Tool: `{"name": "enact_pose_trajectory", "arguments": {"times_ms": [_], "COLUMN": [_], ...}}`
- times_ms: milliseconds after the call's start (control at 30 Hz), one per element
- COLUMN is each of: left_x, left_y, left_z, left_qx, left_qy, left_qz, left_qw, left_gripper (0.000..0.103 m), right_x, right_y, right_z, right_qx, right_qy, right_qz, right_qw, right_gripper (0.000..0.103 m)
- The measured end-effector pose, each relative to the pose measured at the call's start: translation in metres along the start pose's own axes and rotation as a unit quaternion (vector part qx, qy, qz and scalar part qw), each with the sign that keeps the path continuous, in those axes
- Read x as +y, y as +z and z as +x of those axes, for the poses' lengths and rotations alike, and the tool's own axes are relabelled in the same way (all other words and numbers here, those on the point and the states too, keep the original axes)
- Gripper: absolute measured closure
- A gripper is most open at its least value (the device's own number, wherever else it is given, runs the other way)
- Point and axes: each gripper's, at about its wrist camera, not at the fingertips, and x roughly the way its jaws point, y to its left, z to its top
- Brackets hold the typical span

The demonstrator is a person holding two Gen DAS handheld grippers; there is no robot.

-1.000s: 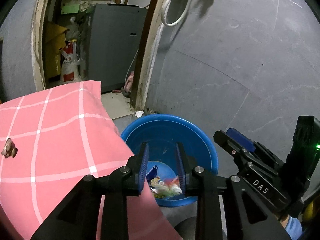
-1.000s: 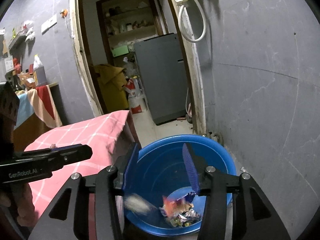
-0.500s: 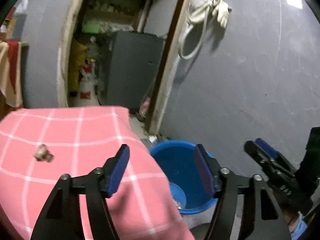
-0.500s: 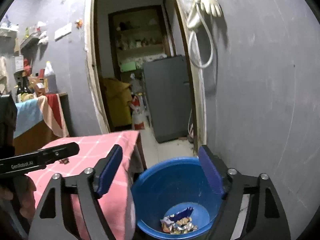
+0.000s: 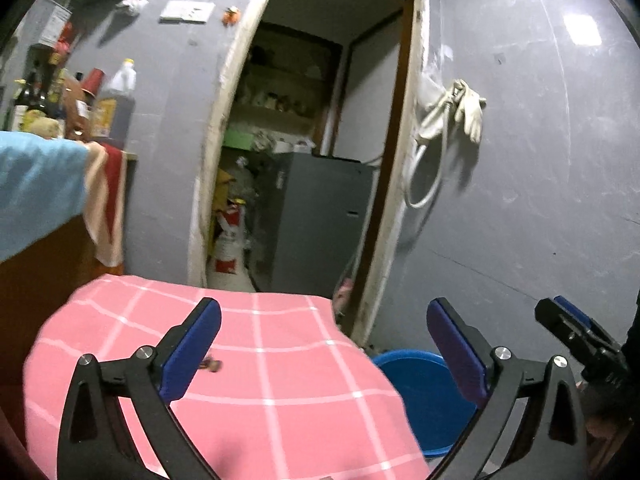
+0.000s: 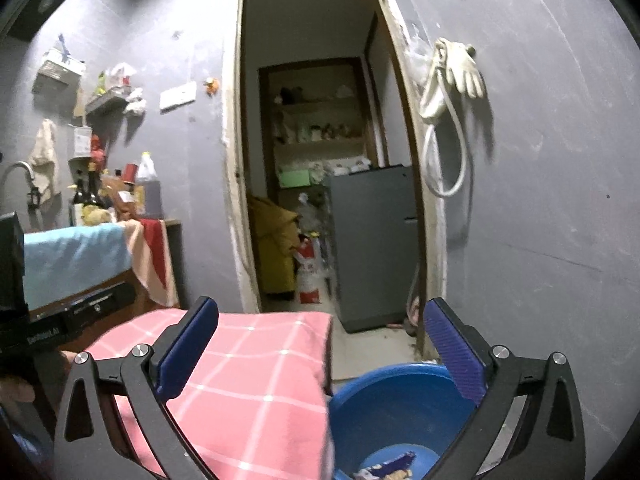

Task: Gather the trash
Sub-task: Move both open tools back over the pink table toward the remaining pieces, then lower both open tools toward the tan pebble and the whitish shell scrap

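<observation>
My left gripper (image 5: pixel 324 344) is wide open and empty, raised above the pink checked tablecloth (image 5: pixel 280 384). A small brownish scrap of trash (image 5: pixel 212 366) lies on the cloth next to its left finger. The blue basin (image 5: pixel 424 400) stands on the floor to the right of the table. My right gripper (image 6: pixel 320 344) is wide open and empty above the table's corner and the blue basin (image 6: pixel 400 408). Several wrappers (image 6: pixel 390 468) lie in the basin's bottom. The right gripper's tip shows in the left wrist view (image 5: pixel 576 332).
A grey wall (image 5: pixel 540 200) with a hanging hose and glove (image 5: pixel 460 112) rises behind the basin. An open doorway (image 6: pixel 320 200) leads to a grey cabinet (image 6: pixel 376 248) and shelves. A counter with bottles and towels (image 6: pixel 100 236) stands at the left.
Both grippers have opened wide and lifted up and back from the basin. A piece dropped from the right gripper into the basin. The views now tilt toward the doorway and table.
</observation>
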Motion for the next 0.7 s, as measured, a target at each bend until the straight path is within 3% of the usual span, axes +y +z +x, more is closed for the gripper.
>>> {"name": "enact_pose_trajectory", "arguments": {"times_ms": [400,700], "left_x": [0.058,0.104], "left_y": [-0.01,-0.021], "left_z": [-0.053,-0.059], "left_qx": [-0.033,-0.022], "left_qy": [0.075,0.123], "left_qz": [-0.007,-0.009], "left_qw": [0.9966,0.9922], "left_gripper": [0.002,0.002], "right_x": [0.068,0.117], "right_y": [-0.001,-0.012], "right_z": [0.009,0.041], "right_qx": [-0.014,0.015], "right_qy": [0.057,0.094], "right_qz": [-0.023,-0.046], "right_qw": [0.998,0.994], "right_gripper": [0.0,0.0]}}
